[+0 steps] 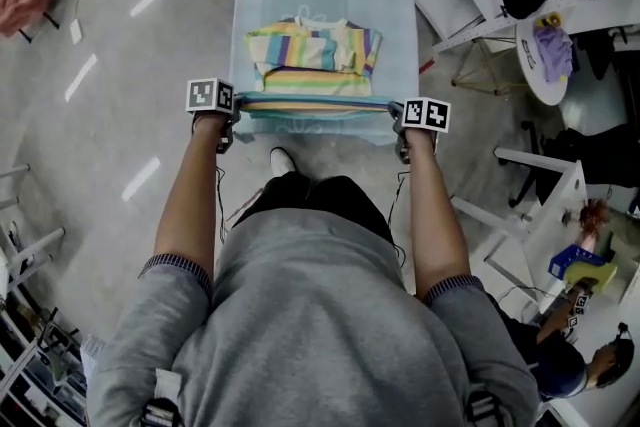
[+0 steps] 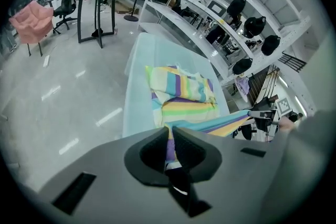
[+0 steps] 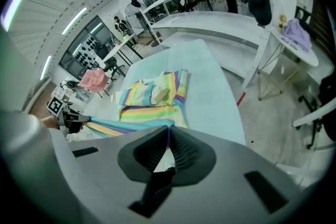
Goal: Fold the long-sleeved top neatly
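Both forearms reach forward and down, parallel, with the sleeves pushed to the elbows. The left gripper (image 1: 236, 113) and the right gripper (image 1: 398, 121) each pinch one end of the striped long-sleeved top (image 1: 312, 55). Its near edge is stretched taut between them above the near rim of the pale blue tabletop (image 1: 400, 10), and the rest lies bunched mid-tabletop. Farther right, a purple cloth (image 1: 550, 50) rests on a small round table.
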A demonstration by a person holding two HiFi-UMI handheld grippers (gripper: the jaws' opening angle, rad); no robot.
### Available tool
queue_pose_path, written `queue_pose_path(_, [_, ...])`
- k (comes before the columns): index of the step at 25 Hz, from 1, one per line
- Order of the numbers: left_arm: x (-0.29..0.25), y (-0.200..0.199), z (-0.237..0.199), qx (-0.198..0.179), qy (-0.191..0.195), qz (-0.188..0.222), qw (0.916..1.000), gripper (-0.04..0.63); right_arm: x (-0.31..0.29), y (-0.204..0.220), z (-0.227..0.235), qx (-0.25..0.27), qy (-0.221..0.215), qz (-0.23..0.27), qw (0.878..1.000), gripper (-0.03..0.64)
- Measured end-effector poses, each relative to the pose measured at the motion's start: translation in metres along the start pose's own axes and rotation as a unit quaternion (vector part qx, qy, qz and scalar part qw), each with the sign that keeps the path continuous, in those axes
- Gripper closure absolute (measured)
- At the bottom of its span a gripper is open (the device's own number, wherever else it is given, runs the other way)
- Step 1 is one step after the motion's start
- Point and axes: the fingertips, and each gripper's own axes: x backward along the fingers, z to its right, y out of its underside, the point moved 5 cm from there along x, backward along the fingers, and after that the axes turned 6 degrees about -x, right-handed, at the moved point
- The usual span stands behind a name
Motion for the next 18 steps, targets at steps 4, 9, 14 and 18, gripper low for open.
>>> queue_pose_path(4, [-0.013,-0.025,-0.009,-0.008,0.0,-0.006,1.0,0.566,-0.016,-0.025,-0.001,-0.003,0.003,-0.003,1.0,0.592])
queue_pose_path(9, [-0.024,-0.052,-0.01,0.022,0.002,-0.012,0.9997,0.566,-0.035,-0.061,0.003,-0.01,-0.006,-0.011,1.0,0.591])
queue_pose_path(14, [-0.037,-0.084,-0.013,0.021,-0.001,-0.009,0.9997,0.566,-0.051,-0.095,0.009,-0.01,-0.018,-0.023,1.0,0.589])
queue_pose_path(18, [-0.048,-0.11,-0.012,0.024,-0.004,-0.009,0.9997,0.566,-0.065,-0.121,0.015,-0.006,-0.024,-0.033,0.999,0.589])
